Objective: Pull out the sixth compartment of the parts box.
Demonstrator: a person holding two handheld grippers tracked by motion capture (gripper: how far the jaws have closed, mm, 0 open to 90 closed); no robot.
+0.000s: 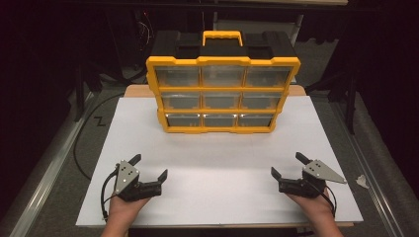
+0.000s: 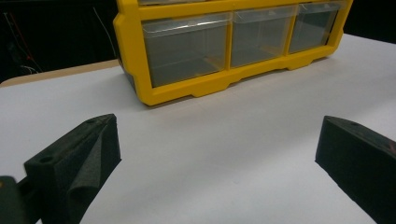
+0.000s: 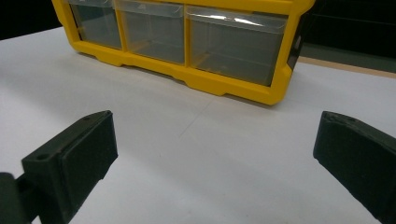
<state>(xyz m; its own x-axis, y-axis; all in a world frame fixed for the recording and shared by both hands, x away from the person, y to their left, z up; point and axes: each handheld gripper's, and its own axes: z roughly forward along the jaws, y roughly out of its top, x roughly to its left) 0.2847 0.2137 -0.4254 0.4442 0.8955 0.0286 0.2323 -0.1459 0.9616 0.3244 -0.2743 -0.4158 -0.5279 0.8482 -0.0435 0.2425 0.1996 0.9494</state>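
Item: yellow drawer organizer [image 1: 222,94], upright at the counter's [image 1: 217,173] far centre, well apart from your left gripper [image 1: 149,167] and right gripper [image 1: 286,165], each with fingers wide and empty.

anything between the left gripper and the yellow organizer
Nothing: bare white table lies between the left gripper and the organizer, as the high view and left gripper view show.
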